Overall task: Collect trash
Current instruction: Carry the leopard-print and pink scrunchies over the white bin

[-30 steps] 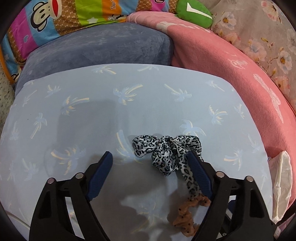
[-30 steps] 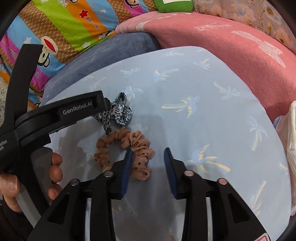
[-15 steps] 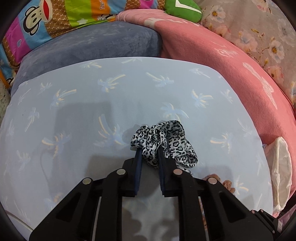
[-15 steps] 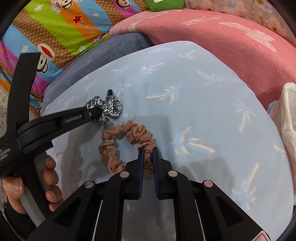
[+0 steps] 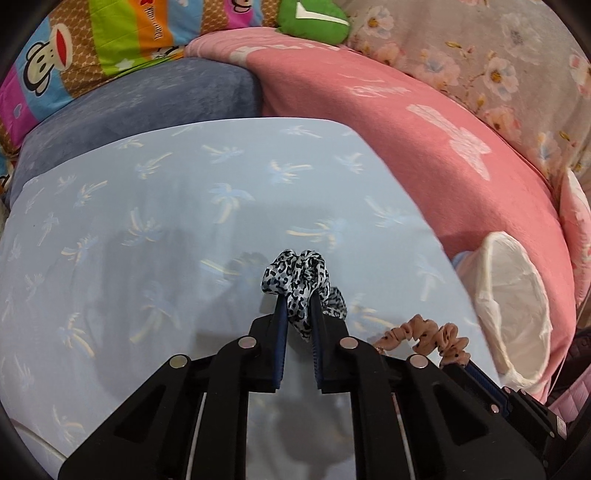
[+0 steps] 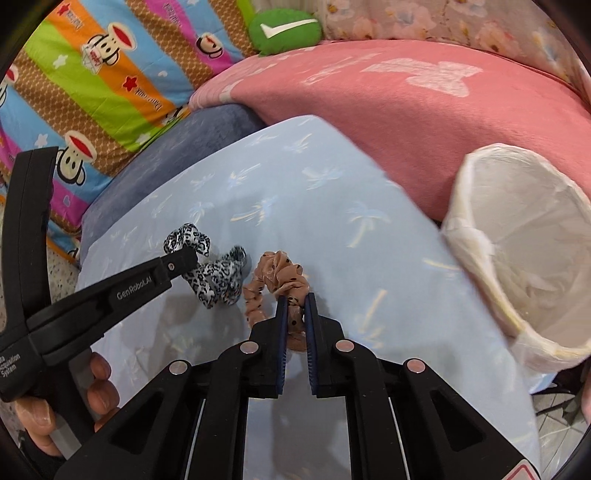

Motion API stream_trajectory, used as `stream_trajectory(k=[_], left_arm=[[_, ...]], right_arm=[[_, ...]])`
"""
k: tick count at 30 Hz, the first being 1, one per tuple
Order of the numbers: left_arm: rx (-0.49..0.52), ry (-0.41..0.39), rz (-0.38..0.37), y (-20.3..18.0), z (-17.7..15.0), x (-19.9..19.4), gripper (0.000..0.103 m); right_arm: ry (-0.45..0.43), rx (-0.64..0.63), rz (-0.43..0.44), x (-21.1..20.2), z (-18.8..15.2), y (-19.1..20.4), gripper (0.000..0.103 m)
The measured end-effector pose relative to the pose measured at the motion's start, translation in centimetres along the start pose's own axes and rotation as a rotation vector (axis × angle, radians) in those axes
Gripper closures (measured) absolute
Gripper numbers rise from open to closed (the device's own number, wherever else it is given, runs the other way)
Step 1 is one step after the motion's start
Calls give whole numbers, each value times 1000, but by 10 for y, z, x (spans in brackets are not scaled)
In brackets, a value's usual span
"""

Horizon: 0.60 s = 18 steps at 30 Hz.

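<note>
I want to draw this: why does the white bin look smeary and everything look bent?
Right wrist view: the bin is streaked by motion blur. Left wrist view: the leopard scrunchie looks sharp, while the blue sheet bulges; both views have a fisheye curve with dark corners.

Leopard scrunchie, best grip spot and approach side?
Pinch the bunched fabric band of the leopard scrunchie across its thickness, coming from the near side. It's soft and gathered, so it squeezes thin; the left gripper already grips it this way, loop ends spilling past the tips.

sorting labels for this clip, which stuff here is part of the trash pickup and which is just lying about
Part of the job:
- leopard scrunchie, in the left tongs
- tan dotted scrunchie, in the right tongs
- lined bin

Just lying about:
- pink blanket
- green cushion
- monkey-print quilt
</note>
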<state>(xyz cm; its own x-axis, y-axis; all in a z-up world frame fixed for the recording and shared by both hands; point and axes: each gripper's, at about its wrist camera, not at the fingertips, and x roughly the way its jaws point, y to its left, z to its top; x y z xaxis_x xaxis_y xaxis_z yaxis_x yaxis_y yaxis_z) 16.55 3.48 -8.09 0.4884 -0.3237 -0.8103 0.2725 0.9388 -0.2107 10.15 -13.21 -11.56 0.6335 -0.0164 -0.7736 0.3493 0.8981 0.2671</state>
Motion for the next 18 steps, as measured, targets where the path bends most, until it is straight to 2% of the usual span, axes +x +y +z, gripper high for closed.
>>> stream_trajectory(k=[18], left_arm=[[165, -43, -142, -112, -24, -41, 91]], right_arm=[[-165, 119, -107, -118, -13, -87, 95]])
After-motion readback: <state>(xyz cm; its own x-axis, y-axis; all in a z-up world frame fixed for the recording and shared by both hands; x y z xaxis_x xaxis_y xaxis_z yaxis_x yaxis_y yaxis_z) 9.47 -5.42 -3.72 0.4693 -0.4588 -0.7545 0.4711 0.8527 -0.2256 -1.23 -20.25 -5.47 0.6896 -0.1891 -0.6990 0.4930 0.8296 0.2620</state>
